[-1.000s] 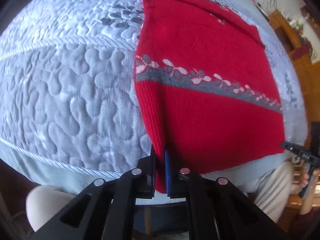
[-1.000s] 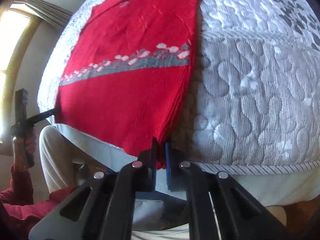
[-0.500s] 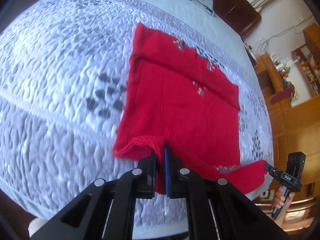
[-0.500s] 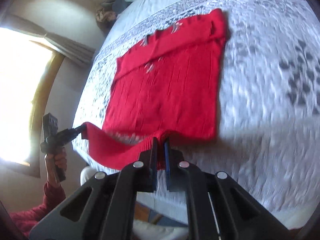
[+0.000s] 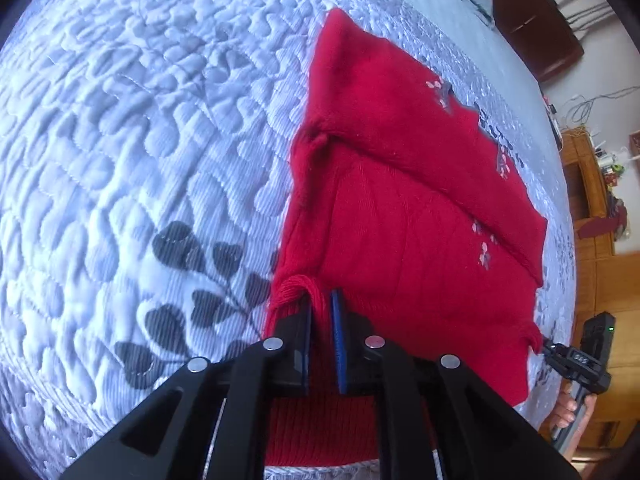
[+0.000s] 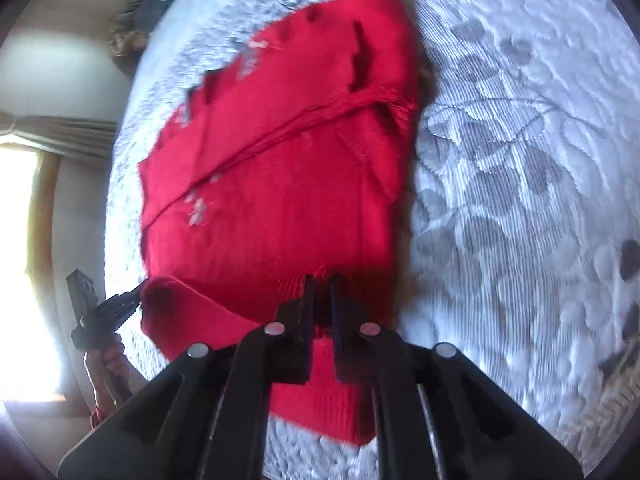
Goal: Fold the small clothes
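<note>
A red knit sweater (image 5: 408, 216) with small flower motifs lies on a quilted pale bedspread (image 5: 128, 128), its sleeves folded across the top. My left gripper (image 5: 320, 300) is shut on the sweater's left hem corner, lifted and carried up over the body. My right gripper (image 6: 320, 280) is shut on the right hem corner of the sweater (image 6: 280, 184) and holds it the same way. Each gripper shows in the other's view: the right one (image 5: 548, 348) at the far hem corner, the left one (image 6: 136, 294) likewise. The hem doubles over the lower body.
The bedspread (image 6: 520, 160) has grey leaf prints beside the sweater. A dark headboard (image 5: 536, 28) and pillow are at the far end. A wooden cabinet (image 5: 600, 216) stands to the right of the bed; a bright window (image 6: 24, 264) and curtain to the left.
Both grippers have lifted the hem off the bed's near edge and carried it forward over the sweater's body, so the grey flower band has turned under.
</note>
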`<state>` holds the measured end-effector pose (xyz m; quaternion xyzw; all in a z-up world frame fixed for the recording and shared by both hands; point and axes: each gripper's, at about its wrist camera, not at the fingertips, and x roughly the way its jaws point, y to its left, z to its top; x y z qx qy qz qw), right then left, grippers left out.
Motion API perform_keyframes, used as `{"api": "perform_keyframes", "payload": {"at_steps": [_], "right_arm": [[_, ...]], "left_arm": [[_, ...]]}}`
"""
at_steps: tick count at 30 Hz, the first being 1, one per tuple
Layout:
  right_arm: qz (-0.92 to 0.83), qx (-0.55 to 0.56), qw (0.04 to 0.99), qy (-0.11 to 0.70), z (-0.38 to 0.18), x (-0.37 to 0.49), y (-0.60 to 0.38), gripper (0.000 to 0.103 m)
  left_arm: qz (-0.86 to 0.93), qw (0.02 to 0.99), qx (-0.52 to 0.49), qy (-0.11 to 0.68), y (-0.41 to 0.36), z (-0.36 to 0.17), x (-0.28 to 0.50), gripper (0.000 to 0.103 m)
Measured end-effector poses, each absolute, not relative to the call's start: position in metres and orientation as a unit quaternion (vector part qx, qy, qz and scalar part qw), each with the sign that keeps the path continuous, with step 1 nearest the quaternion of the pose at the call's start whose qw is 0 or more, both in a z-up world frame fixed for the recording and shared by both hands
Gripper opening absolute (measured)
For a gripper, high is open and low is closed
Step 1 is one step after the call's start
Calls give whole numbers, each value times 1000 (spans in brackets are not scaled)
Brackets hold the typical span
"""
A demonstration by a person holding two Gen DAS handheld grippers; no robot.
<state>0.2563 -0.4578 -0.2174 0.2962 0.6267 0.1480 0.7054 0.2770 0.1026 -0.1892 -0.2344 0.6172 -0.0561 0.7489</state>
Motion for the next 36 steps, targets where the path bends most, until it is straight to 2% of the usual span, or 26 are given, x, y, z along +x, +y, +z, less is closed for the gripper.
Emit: {"api": "perform_keyframes", "payload": {"at_steps": [2,3,4,5,6,12,15,23,25,26,27,30,34,36], "right_arm": [[149,290,723,609,-207,256,-464,35],[152,288,729,602,-200,256,-468,37],[155,287,735,594,-193,254,-471,39],[163,288,743,582,-183,252,-477,39],[167,287,747,576,-178,251,-480,39],[211,226,760,571,-155,242,-469,41],[219,189,760,582,-163,244,-450,47],[219,154,756,597,-191,257,-431,47],[217,149,756,599,-194,261,-430,47],[216,148,756,600,-197,262,-430,47],[217,149,755,601,-199,264,-430,47],[222,150,753,601,-203,267,-429,47],[230,141,753,601,-208,269,-426,48],[228,131,752,605,-213,270,-424,49]], "left_arm": [[-75,743,-248,618,107,-182,279,16],[-81,744,-248,615,109,-177,279,29],[-85,753,-241,606,113,-166,275,37],[-83,765,-230,596,116,-156,274,58],[-82,780,-215,582,121,-145,272,61],[-132,839,-65,523,108,-101,272,61],[-152,834,-1,531,83,-115,274,61],[-165,826,67,535,44,-155,287,59],[-170,824,73,536,39,-160,291,48],[-174,821,73,539,38,-162,293,30],[-178,818,69,542,36,-165,294,19],[-186,809,51,555,40,-173,299,6],[-196,803,20,563,48,-179,301,6],[-198,799,10,568,51,-182,302,17]]}}
